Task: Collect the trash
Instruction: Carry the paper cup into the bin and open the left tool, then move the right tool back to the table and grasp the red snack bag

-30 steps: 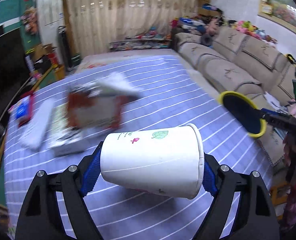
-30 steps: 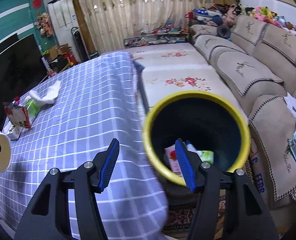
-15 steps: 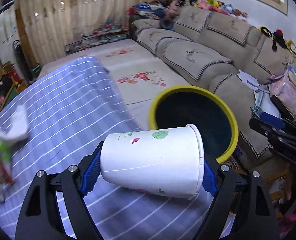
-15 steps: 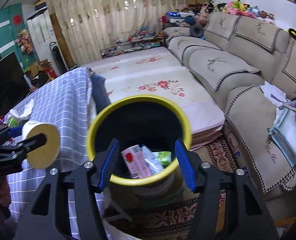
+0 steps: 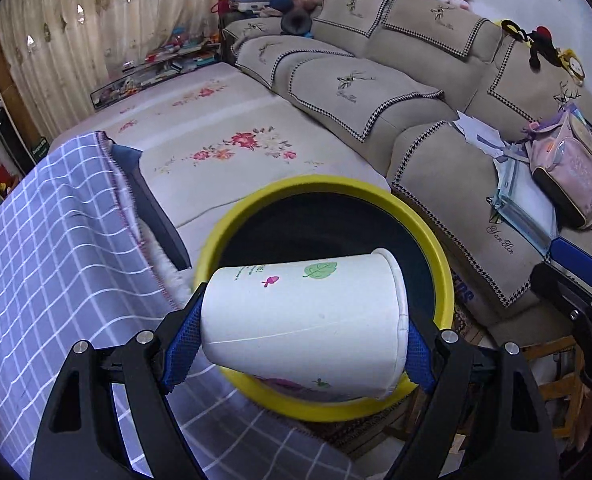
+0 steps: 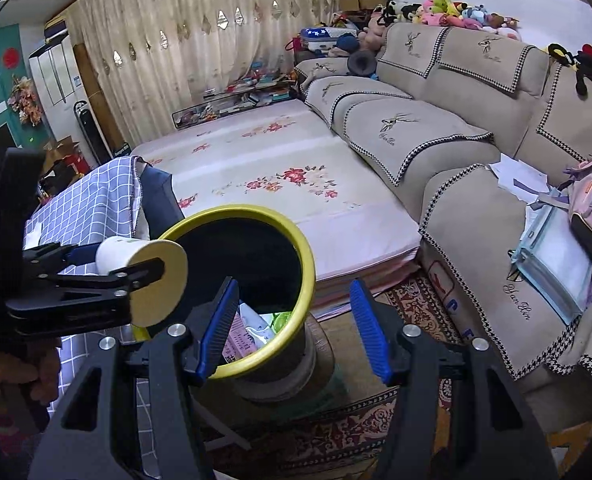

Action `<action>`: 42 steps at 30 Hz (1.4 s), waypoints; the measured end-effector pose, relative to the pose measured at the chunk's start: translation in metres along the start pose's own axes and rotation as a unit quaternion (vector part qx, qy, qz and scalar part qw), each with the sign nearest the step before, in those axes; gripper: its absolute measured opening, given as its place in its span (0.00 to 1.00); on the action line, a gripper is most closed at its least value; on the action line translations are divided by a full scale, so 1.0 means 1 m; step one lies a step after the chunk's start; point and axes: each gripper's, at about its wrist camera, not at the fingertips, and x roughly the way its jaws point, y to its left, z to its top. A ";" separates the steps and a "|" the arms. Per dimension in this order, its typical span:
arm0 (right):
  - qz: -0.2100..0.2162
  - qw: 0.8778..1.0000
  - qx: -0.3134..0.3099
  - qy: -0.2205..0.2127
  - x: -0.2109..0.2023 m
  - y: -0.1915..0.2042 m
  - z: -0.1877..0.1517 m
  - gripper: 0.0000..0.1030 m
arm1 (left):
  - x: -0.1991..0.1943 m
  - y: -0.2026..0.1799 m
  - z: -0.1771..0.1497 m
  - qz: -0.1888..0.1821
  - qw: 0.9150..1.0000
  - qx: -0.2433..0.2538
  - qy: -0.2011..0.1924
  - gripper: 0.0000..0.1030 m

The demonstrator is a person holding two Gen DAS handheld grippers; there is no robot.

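Paper cup [image 5: 303,320]: white w/ green leaf + small pink print, lying on its side, clamped across its length in your left gripper [image 5: 296,336]. Blue pads press base on one side, rim on the other; mouth faces right in left wrist view. It hangs over the near rim of the trash bin [image 5: 435,240], not touching it as far as can be seen. Right wrist view shows the same cup [image 6: 116,252] from the mouth end, beside the bin's left rim and a bit above it.

Bin: yellow rim, dark inside, sitting on a round stand [image 6: 292,364] on a patterned rug [image 6: 375,412]. Inside: pink packet [image 6: 238,338], a white piece and a green piece, low in the bin.

Your right gripper [image 6: 294,330] is spread wide, nothing between its blue pads. Left pad overlaps the bin's near rim in view; can't tell if it touches. Right pad is off to the side, over the rug.

Checked blue-purple tablecloth [image 5: 56,248] sits left of the bin, its edge just beside the rim. Behind: low floral mattress [image 5: 232,148], then beige sofa [image 5: 367,92] w/ papers and a pink backpack [image 5: 571,164] on its seat. Plush toys [image 6: 451,12] line the sofa top; curtain [image 6: 200,44] at back.
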 end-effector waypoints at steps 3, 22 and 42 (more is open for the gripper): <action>-0.001 1.000 0.000 0.001 -0.001 0.000 0.000 0.54 | 0.008 -0.002 0.002 -0.001 1.000 -0.001 0.006 0.81; 0.029 0.999 -0.035 0.002 -0.004 0.051 0.000 0.56 | -0.099 0.091 -0.076 0.040 0.996 -0.071 -0.044 0.88; 0.173 0.971 -0.162 0.027 0.000 0.265 -0.011 0.56 | -0.255 0.266 -0.272 0.185 0.941 -0.268 -0.091 0.90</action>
